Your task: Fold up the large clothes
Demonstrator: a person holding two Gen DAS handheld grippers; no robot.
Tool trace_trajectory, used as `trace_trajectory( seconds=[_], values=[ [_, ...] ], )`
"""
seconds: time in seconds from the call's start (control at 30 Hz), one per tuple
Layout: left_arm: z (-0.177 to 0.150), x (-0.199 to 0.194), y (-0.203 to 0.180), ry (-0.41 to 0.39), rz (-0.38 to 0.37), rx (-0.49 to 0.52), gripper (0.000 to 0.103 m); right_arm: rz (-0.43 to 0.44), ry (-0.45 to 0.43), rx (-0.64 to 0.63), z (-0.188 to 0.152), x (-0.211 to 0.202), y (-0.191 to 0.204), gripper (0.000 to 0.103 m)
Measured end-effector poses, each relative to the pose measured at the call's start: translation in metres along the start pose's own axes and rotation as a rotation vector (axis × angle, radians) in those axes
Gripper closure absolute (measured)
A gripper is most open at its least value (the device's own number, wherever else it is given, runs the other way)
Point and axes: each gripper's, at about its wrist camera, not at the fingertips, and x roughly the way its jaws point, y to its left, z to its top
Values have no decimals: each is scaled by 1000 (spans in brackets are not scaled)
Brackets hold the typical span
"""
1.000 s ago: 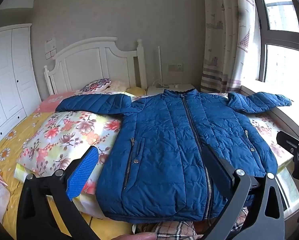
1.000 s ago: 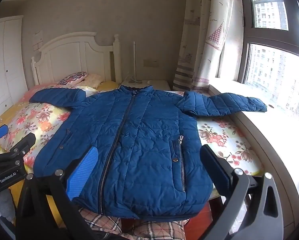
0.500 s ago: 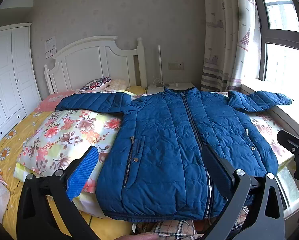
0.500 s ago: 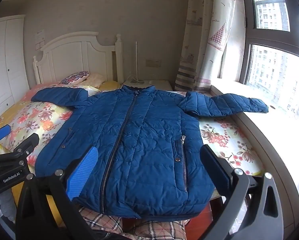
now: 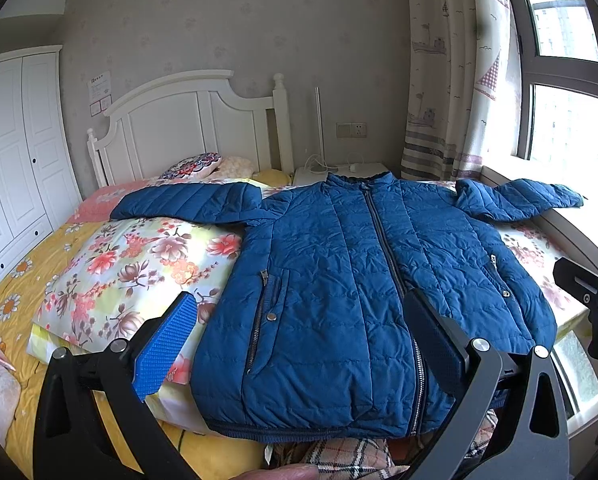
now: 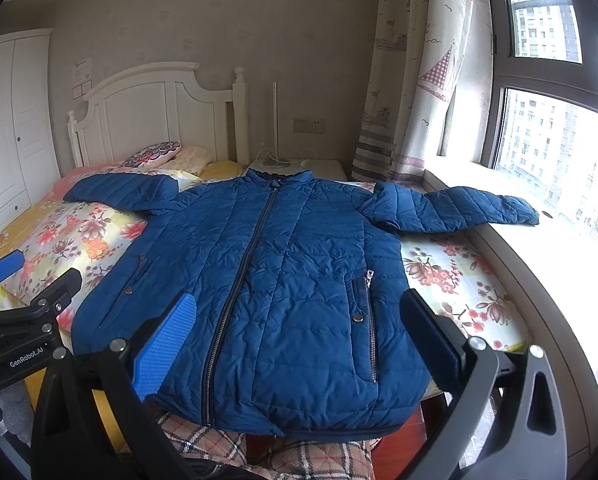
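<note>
Left wrist view: my left tool (image 5: 299, 340) is wide open and holds nothing. The blue jacket (image 5: 339, 280) lies flat, zipped, on the bed (image 5: 27, 280), its sleeve (image 5: 187, 202) toward 10 o'clock; I should grip that cuff first.

Right wrist view: my right tool (image 6: 299, 336) is also wide open and empty. The other sleeve (image 6: 467, 210) lies at 2 o'clock.

Headboard (image 5: 187, 120): white, against the wall.
Wardrobe (image 5: 15, 152): white, far left.
Curtain (image 6: 415, 80): patterned, by the window (image 6: 555, 128).
Quilt (image 5: 139, 264): floral.
</note>
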Motion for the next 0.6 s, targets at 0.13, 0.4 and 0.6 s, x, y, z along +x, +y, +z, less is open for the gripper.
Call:
trace_trajectory(
  seconds=[0.13,0.4,0.6],
  values=[
    [0,0,0,0,0,0,4,1,1,1,0,0,0,2],
    [-1,1,0,4,0,1,4,4,1,-2,-1,0,3,2],
    [-5,2,-1,7,0,3,4,8,3,-2,-1,0,4,2]
  ],
)
